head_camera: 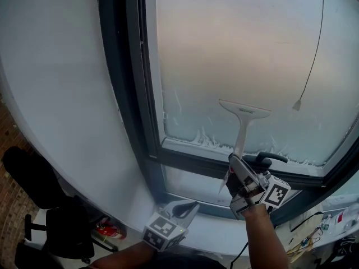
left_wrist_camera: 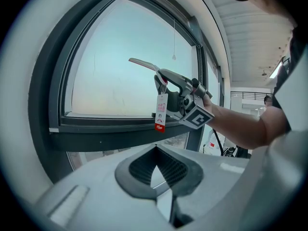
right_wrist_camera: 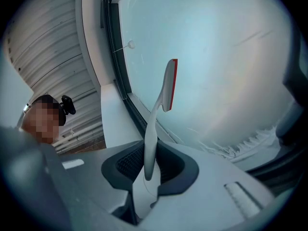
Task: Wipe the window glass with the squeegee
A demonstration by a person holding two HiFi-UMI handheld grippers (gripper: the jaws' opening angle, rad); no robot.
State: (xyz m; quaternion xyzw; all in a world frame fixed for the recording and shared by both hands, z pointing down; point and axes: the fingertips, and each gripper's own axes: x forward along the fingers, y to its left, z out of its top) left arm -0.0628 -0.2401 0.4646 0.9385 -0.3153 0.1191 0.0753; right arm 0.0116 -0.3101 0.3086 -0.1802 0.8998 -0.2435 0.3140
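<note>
At the lower centre of the head view, the right gripper (head_camera: 235, 164) is clamping its jaws on the white handle of the squeegee (head_camera: 243, 119). The blade is facing the window glass (head_camera: 224, 49) just above a line of foam (head_camera: 205, 138) along the pane's bottom edge; contact is unclear. At the bottom centre, the left gripper (head_camera: 182, 209) is hovering apart from the window, jaws closed together with nothing between them. A red-and-white tag (left_wrist_camera: 161, 112) is hanging at the right gripper's jaws.
</note>
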